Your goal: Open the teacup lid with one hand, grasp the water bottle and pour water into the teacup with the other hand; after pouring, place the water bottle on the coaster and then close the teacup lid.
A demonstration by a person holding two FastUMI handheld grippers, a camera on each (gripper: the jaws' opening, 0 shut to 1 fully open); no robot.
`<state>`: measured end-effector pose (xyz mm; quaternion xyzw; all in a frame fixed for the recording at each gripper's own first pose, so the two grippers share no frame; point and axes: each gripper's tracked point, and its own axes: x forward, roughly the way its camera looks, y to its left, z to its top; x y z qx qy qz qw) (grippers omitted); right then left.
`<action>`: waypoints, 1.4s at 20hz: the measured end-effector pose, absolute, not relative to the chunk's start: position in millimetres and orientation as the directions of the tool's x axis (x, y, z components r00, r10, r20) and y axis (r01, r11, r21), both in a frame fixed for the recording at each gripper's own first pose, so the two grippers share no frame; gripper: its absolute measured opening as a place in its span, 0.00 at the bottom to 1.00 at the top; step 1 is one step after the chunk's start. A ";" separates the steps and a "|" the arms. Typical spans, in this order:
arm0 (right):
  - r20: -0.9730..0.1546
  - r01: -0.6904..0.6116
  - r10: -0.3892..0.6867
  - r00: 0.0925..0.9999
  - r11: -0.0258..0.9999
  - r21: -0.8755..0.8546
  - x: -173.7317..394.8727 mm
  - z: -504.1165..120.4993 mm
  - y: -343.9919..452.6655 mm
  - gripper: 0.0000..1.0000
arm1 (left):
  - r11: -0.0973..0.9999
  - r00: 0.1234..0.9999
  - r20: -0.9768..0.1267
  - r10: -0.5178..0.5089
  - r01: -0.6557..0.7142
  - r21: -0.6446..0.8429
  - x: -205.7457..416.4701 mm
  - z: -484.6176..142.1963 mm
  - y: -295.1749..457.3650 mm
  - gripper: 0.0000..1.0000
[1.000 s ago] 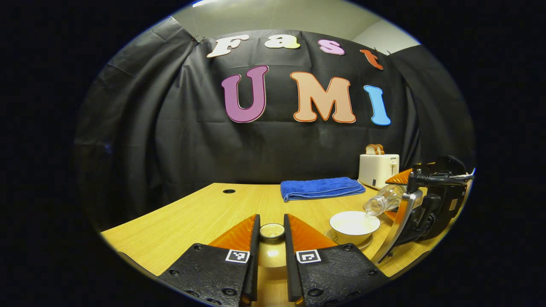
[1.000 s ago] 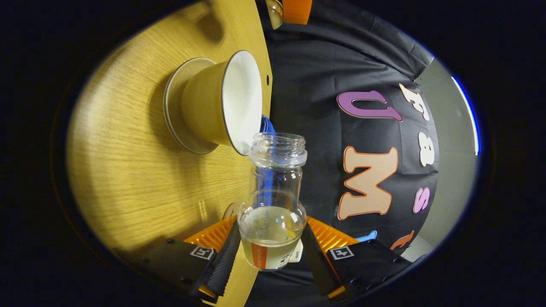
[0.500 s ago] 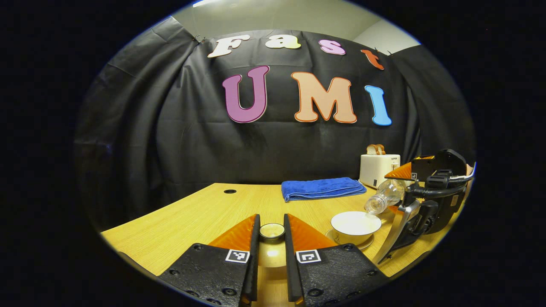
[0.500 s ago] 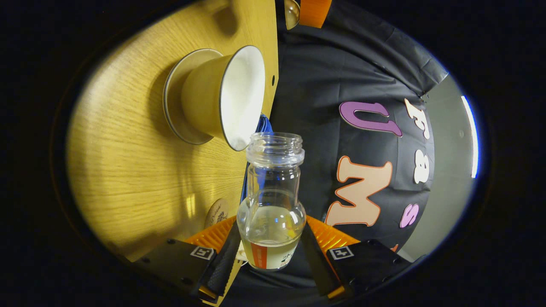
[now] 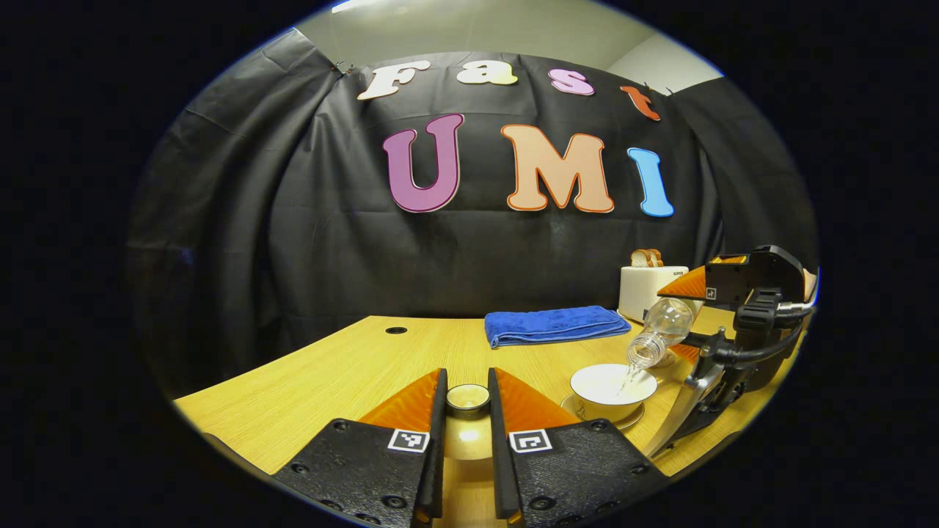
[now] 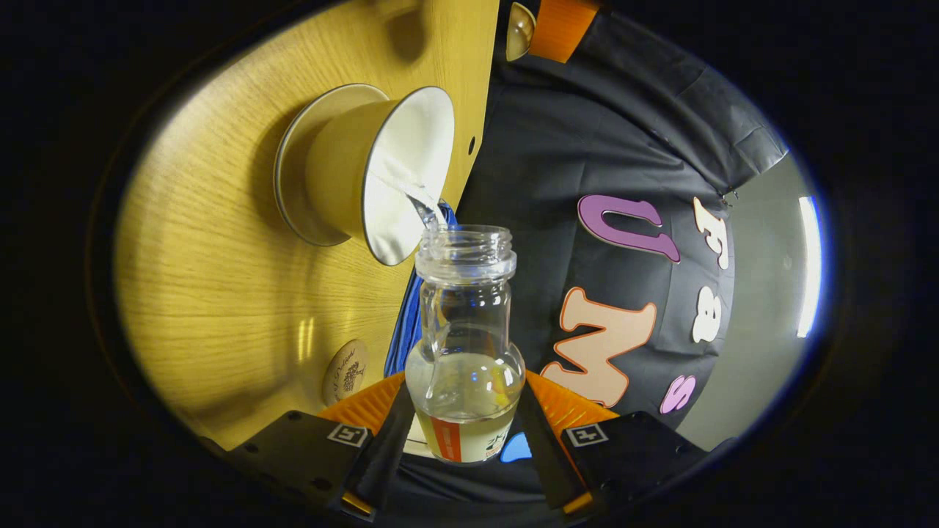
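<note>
My teacup point(image 5: 613, 384) sits on its saucer point(image 5: 579, 408) on the table point(image 5: 345, 374); towel point(image 5: 552, 323) and toaster point(image 5: 645, 287) lie behind it.

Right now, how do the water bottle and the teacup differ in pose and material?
The water bottle is clear glass, tilted with its mouth down; the teacup is opaque and stands upright on its saucer. The right gripper holds the bottle in the air; the teacup rests on the table. Both are open-topped, and water runs between them.
</note>
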<state>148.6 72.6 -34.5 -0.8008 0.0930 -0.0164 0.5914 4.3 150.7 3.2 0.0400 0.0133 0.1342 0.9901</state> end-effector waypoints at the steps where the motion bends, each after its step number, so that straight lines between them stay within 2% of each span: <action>1: -0.081 -0.127 -0.163 0.983 -0.301 -0.945 150.0 -34.4 72.5 0.81 | 0.960 0.963 -0.016 0.268 -0.266 0.083 3.7 2.9 150.4 0.25; 9: -0.046 -0.094 -0.137 0.989 -0.365 -0.926 151.9 -23.2 76.4 0.80 | 0.960 0.963 -0.016 0.269 -0.267 0.082 4.7 3.6 150.7 0.25; 10: -0.041 -0.089 -0.133 0.990 -0.378 -0.922 154.0 -19.8 77.7 0.83 | 0.960 0.963 -0.016 0.269 -0.267 0.081 4.7 4.3 150.8 0.25; 28: 0.027 -0.008 -0.066 0.997 -0.486 -0.874 161.5 5.4 85.7 0.83 | 0.961 0.964 -0.013 0.267 -0.265 0.081 4.3 3.9 150.6 0.25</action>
